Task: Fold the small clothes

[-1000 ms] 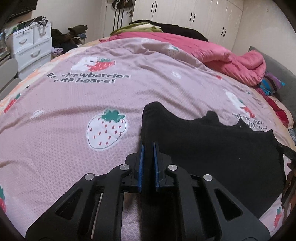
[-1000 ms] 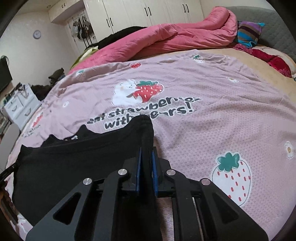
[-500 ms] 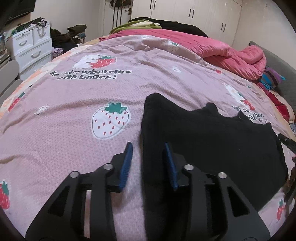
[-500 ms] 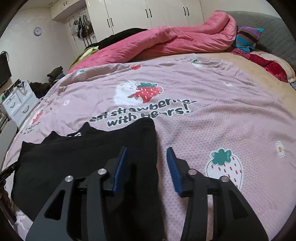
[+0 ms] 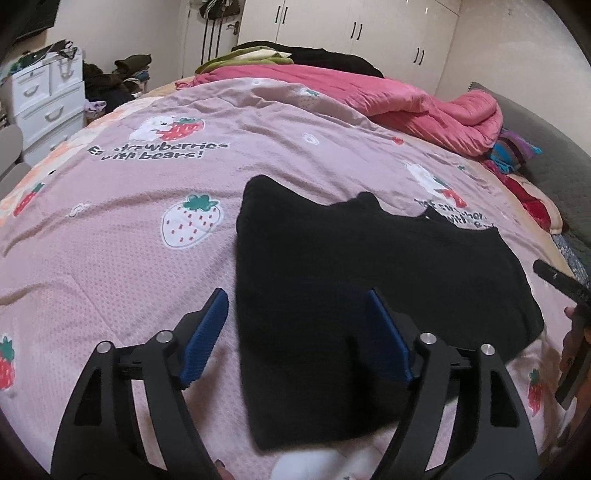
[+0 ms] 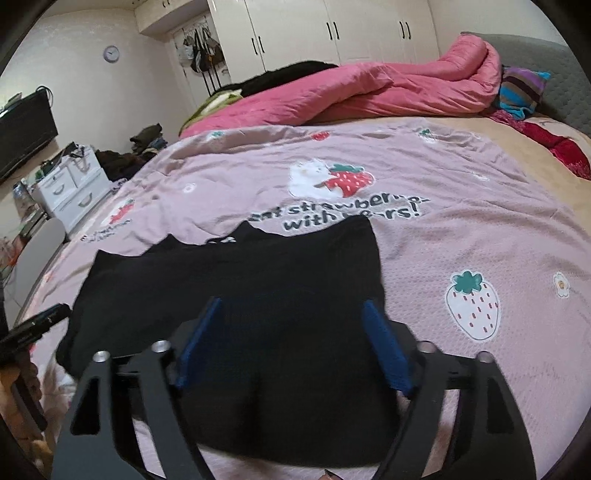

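A black garment lies folded flat on the pink strawberry-print bedspread. In the left wrist view my left gripper hovers over the garment's left edge, its jaws opening, blue pads apart and clear of the cloth. The right wrist view shows the same garment, with my right gripper above its right edge, jaws also opening and gripping nothing. The right gripper's tip shows at the far right of the left wrist view, and the left gripper's tip at the far left of the right wrist view.
A crumpled pink duvet and a grey headboard lie at the far side of the bed. White drawers and piled clothes stand off the bed's left side. White wardrobes line the back wall.
Both grippers were shut on the garment's edges; both have let go, spread their jaws wide, and drawn back and up from the cloth, which now lies flat.
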Tool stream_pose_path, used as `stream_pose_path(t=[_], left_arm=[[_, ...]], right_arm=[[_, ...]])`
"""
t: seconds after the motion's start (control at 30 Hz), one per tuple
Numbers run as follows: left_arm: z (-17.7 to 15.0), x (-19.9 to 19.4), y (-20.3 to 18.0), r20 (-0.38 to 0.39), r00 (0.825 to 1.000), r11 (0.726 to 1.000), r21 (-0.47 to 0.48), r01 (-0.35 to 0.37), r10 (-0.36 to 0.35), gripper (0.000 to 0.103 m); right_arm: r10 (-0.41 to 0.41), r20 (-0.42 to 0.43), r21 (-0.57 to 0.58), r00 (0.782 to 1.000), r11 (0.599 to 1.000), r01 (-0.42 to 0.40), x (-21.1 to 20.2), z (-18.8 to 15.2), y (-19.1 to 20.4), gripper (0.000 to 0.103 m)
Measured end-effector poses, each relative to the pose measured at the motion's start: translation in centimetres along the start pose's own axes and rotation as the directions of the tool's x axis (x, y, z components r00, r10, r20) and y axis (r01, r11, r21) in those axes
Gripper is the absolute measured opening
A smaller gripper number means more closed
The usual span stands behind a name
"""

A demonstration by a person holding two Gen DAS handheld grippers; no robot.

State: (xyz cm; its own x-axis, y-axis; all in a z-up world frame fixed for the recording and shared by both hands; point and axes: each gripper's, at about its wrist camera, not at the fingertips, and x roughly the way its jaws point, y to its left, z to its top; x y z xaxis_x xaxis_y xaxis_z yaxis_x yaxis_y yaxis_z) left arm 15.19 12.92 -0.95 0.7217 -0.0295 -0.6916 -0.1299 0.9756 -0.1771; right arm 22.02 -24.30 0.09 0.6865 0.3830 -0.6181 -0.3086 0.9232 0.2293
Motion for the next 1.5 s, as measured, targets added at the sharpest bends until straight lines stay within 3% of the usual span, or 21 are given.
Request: stream_pose_path(t=[0.5, 0.7, 0.8, 1.13, 1.3, 1.5], left_arm=[[-3.2, 0.8, -1.3, -0.12, 0.993, 0.996, 0.092, 0.002, 0.009, 0.072], [-4.3, 1.8, 0.0, -0.196, 0.979, 0.998, 0.017, 0.057, -0.052, 0.073], [-4.6, 1.7, -0.2, -0.194, 0.98, 0.998, 0.044, 0.053, -0.044, 0.073], [-5.0, -0.3, 0.4, -0.178, 0.981, 0.996, 0.028, 0.079, -0.073, 0.074], [-4.9, -1.2, 1.3, -0.161, 0.984, 0.997, 0.003, 0.082, -0.08, 0.09], [-4.7, -1.9, 2.5, -0.145, 0.988, 0.999, -0.004, 0.047, -0.047, 0.093]], right_arm=[[0.004, -0.104, -0.045, 0.995, 0.999, -0.009, 0.0, -4.0, 1.5, 0.079], [-0.051, -0.186, -0.074, 0.981, 0.997, 0.038, 1.2, -6.3, 1.5, 0.08], [-0.058, -0.2, -0.068, 0.978, 0.997, 0.045, 1.3, -7.0, 1.4, 0.083], [-0.043, -0.128, -0.078, 0.991, 0.996, 0.033, -1.3, -7.6, 2.4, 0.089], [-0.021, -0.055, -0.116, 0.998, 0.993, 0.014, -3.0, -7.5, 3.9, 0.094], [-0.017, -0.003, -0.2, 1.0, 0.98, 0.016, -3.7, -7.5, 6.4, 0.097]])
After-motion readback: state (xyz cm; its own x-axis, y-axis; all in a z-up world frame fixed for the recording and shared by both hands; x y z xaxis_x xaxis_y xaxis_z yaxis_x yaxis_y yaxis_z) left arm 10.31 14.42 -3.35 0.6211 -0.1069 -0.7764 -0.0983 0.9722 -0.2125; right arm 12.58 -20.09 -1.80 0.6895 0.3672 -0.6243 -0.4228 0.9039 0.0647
